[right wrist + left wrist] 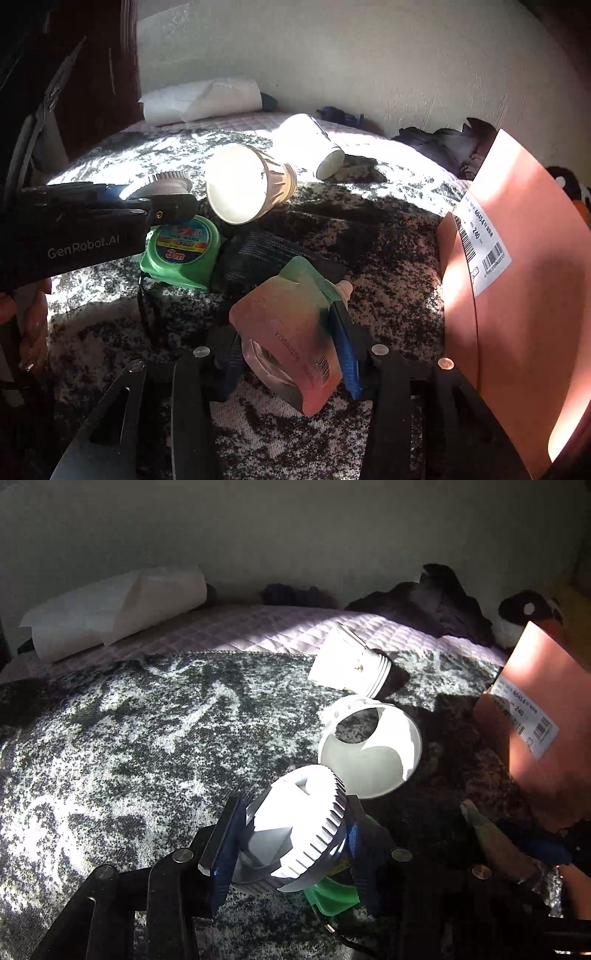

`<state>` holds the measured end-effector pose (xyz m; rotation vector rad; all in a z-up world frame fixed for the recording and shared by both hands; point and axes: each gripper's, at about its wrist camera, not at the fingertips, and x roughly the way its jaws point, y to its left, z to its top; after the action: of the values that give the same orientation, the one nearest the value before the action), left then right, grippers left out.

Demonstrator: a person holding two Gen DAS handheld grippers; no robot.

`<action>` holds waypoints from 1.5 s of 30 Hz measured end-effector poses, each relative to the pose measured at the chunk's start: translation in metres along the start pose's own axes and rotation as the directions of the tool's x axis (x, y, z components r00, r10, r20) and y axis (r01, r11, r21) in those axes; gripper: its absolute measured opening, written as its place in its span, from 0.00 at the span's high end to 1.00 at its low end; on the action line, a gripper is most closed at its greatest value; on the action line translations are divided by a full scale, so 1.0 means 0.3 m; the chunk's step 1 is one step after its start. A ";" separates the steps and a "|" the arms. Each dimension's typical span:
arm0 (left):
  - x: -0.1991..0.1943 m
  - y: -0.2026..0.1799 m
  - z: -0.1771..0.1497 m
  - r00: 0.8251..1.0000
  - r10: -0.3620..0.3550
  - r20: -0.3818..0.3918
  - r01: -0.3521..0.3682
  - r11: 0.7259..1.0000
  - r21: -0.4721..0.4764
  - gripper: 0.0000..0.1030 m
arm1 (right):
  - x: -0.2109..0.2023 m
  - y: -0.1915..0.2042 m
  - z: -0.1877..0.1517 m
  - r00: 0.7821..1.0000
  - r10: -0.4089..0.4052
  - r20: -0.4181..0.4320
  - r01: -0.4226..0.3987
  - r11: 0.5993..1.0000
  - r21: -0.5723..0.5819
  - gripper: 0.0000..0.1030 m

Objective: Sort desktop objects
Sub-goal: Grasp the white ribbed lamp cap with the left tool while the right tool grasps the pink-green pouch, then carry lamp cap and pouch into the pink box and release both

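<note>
My left gripper [291, 834] is shut on a silver ribbed lamp body [295, 827], held just above a green tape measure [332, 895]. It also shows in the right wrist view [162, 188], over the tape measure [183, 251]. A white lamp shade [369, 746] lies just beyond it, seen also in the right wrist view [243, 184]. Another white lamp housing [351, 661] lies farther back [310, 147]. My right gripper [291, 347] is shut on a pink and green spouted pouch [291, 332] above the mottled blanket.
An orange box [517, 295] with a barcode label stands on the right [543, 720]. A black wallet-like item [266, 258] lies beside the tape measure. A rolled white paper [110, 609] lies at the back left. Dark clothes [436, 602] lie at the back right.
</note>
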<state>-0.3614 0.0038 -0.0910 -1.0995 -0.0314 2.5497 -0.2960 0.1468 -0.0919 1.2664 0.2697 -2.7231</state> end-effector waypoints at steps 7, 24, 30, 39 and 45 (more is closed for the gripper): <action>-0.285 -0.014 -0.015 0.996 0.027 0.079 -0.025 0.999 -0.029 0.56 | -0.223 0.040 -0.036 0.994 0.098 0.047 -0.099 0.995 0.018 0.78; -0.866 -0.129 -0.150 0.984 0.026 0.179 -0.024 1.000 -0.010 0.56 | -0.917 0.112 -0.180 0.949 0.213 0.233 -0.219 0.976 -0.003 0.79; -0.944 -0.288 -0.118 0.978 -0.041 0.204 0.028 0.998 0.065 0.56 | -1.088 0.071 -0.207 0.935 0.190 0.301 -0.197 0.980 -0.009 0.79; -0.892 -0.599 0.017 0.966 -0.158 0.204 0.117 0.973 0.199 0.56 | -1.248 -0.177 -0.185 0.920 0.047 0.389 -0.069 0.997 0.042 0.79; -0.773 -0.867 0.109 0.959 -0.237 0.157 0.179 0.932 0.314 0.56 | -1.270 -0.457 -0.158 0.906 -0.096 0.412 0.034 0.987 0.157 0.79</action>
<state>-0.1552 0.1726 0.1360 -0.6931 0.1722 2.3619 -0.0426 0.3058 0.1850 0.6726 0.0656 -3.0277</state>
